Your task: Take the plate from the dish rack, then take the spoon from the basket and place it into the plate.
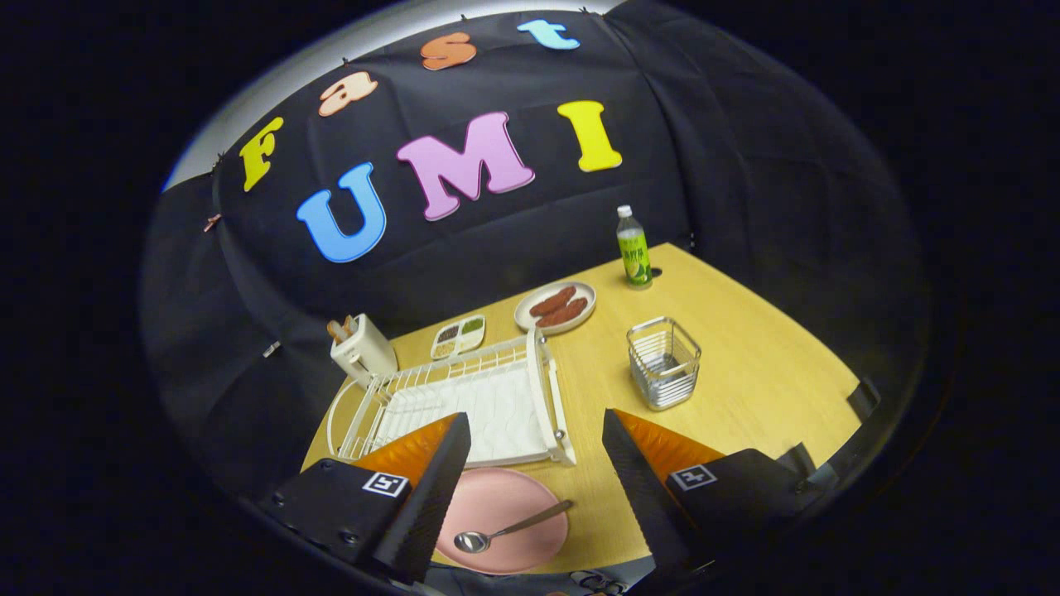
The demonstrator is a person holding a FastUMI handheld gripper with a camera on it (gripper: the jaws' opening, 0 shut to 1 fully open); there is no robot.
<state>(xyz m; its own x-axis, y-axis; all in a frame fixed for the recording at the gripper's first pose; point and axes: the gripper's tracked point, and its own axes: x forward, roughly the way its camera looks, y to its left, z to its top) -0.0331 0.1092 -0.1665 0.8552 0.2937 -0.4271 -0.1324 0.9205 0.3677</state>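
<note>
Fingers [534, 488] of our gripper stand wide apart and hold nothing, hovering above the near end of the bench [762, 389]. Between them, lower down, we see the pink plate [513, 517] lying flat on the wood, just in front of the white dish rack [464, 397], with the metal spoon [507, 530] resting across it, bowl toward our left finger and handle pointing out over the plate's far right rim. The wire basket [663, 362] stands beyond our right finger, apart from the rack, and looks empty as far as we can tell. So by our judgement both parts of the task appear done, and what remains is only getting clear without undoing it. The risk we see is the spoon's handle: it lies over the rim, so if we bring the left finger down or sweep sideways across the plate, a nudge on the bowl could tip or slide the spoon off onto the bench. The plate itself sits close to the near edge, so a push toward us could carry it off the wood. The rack's corner post is just beside the plate, and a low pass could catch it. Farther off, the toaster [362, 348], the small sectioned dish [458, 337], the plate of sausages [555, 306] and the green bottle [633, 248] stand well apart from us and seem in no danger.
</note>
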